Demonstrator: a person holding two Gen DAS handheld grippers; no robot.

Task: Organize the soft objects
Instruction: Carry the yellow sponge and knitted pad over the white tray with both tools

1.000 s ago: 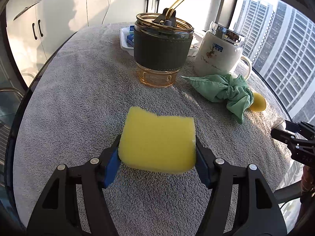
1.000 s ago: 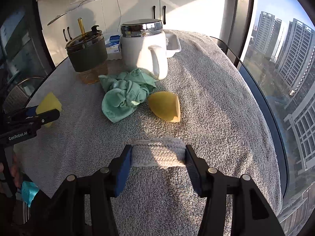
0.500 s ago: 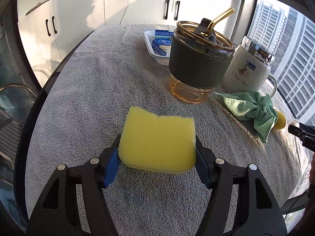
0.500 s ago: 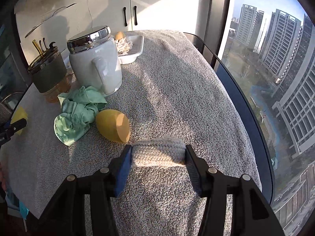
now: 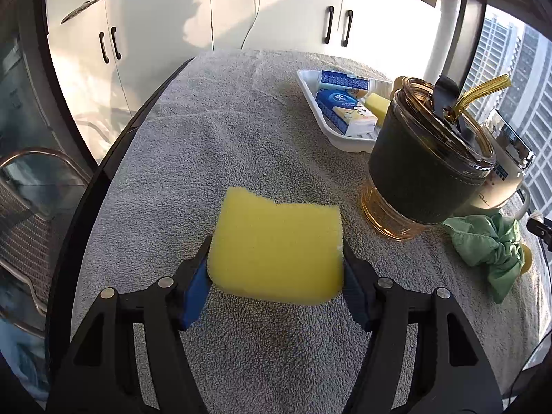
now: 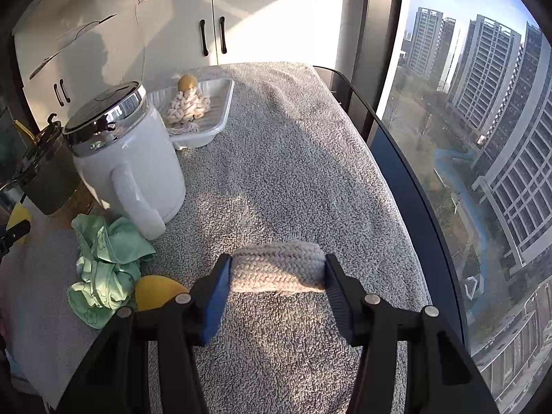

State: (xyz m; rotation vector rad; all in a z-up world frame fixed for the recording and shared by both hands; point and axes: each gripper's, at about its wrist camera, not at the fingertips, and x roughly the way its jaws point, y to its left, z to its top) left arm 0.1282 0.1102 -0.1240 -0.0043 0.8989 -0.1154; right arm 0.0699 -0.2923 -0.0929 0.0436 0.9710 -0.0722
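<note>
The left gripper (image 5: 276,269) is clamped on a yellow sponge (image 5: 276,250), its blue pads pressed into both short sides so the block sits lifted above the grey towel (image 5: 214,145). The right gripper (image 6: 277,274) is closed narrower on a beige braided rope bundle (image 6: 277,270), also held clear of the cloth.

The towel covers a dark-rimmed table (image 6: 407,158) set against white cabinets (image 6: 214,27), with a tall window (image 6: 483,103) to the right of the table looking out on apartment towers.

Taking the white lidded mug (image 6: 127,158) as the landmark: a dark-sleeved amber tumbler (image 5: 427,165) with a straw stands just to its left, a crumpled green cloth (image 6: 107,269) lies touching its base in front, and a yellow egg-shaped sponge (image 6: 158,291) sits just past the cloth, towards the right gripper.

There are two white trays behind the mug. One tray (image 6: 220,117) holds a knotted rope piece (image 6: 188,108) and a small yellow ball (image 6: 187,82); the other tray (image 5: 331,127) (behind the tumbler) holds blue packets and a yellow block, too overlapped to count surely.
</note>
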